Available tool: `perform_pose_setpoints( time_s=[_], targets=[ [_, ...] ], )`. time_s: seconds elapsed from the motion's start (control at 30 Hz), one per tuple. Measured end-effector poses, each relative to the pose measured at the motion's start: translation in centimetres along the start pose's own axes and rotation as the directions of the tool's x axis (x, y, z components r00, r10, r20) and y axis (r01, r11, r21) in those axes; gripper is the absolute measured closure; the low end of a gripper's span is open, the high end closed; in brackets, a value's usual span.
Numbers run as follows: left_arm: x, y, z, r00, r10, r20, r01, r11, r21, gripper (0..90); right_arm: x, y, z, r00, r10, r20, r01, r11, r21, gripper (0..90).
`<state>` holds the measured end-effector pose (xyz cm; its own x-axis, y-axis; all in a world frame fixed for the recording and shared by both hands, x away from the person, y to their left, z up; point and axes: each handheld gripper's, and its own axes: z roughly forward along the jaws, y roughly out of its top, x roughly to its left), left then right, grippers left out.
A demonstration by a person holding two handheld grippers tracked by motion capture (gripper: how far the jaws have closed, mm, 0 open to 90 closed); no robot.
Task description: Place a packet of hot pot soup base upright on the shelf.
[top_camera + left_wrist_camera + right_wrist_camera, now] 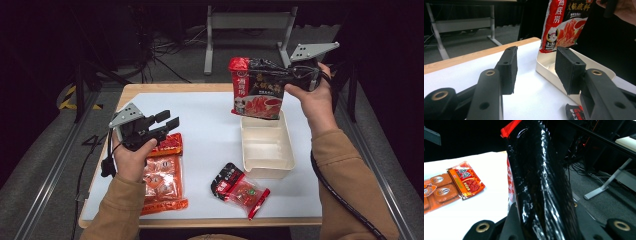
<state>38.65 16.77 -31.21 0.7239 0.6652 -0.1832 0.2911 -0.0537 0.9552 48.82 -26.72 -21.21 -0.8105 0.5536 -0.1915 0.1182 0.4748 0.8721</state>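
A black and red sauce bag [257, 90] hangs upright in the air, just above the far end of a cream tray [267, 170]. My right gripper [300, 75] is shut on the bag's right edge. In the right gripper view the glossy black bag [541, 182] stands squeezed between the jaws of that gripper [544, 220]. My left gripper [167, 120] is held above the table's left side, open, with nothing between its pads. In the left gripper view its jaws [536, 67] point toward the tray [544, 68] and the hanging bag [564, 25].
A small orange packet [167, 145] and a larger orange pack of sausages [162, 182] lie under the left hand. A red and black snack packet [240, 190] lies near the front edge, left of the tray. The white mat [210, 125] covers the tabletop.
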Motion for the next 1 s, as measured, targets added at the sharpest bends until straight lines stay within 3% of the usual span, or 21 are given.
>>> perform_pose_setpoints(
  time_s=[0.53,1.0],
  targets=[
    [0.1,-0.1,0.1,1.0,0.0,-0.003,0.001,1.0,0.008,53.5,-1.8,-2.7,0.5,0.9998,0.006,0.017,-0.006,1.0,-0.001,80.4],
    [0.4,-0.2,0.2,0.9998,0.0,-0.018,0.0,0.9999,0.016,48.4,-2.1,-4.8,1.4,0.9999,0.009,0.007,-0.009,1.0,0.001,80.1]
  ],
)
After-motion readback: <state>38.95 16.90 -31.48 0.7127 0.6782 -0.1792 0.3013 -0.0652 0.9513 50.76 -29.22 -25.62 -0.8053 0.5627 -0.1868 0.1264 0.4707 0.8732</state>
